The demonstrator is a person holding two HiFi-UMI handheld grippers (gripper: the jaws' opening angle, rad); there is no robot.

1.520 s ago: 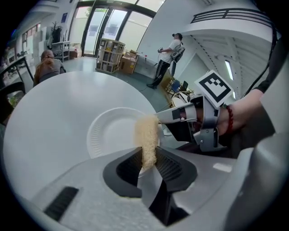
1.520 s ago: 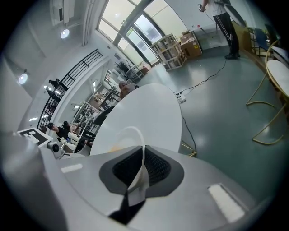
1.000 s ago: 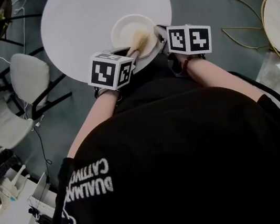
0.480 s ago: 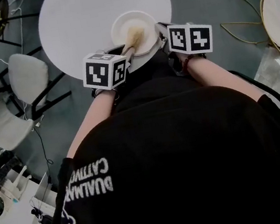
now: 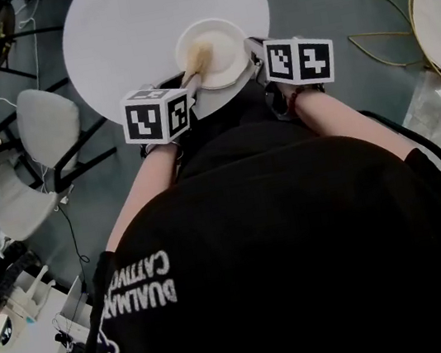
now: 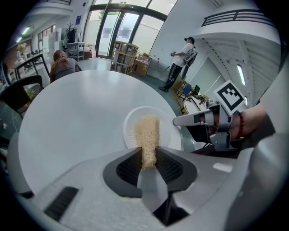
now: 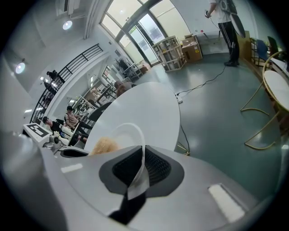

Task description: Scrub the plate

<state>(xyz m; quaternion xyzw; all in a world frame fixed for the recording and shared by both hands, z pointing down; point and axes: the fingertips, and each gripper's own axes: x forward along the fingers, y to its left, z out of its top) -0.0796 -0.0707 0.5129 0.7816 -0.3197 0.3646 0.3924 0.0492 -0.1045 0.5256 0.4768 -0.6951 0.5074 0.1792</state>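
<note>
One white plate sits at the near edge of the round table, rim pinched by your right gripper. Your left gripper clamps the tan scrubber, which has slid from the plate's near-right to its left, so you're mid-scrub. Plate looks shallow, thin-rimmed, no visible dirt.

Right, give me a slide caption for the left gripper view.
The left gripper presses a tan scrubber onto the white plate; the right gripper pinches its rim.
</note>
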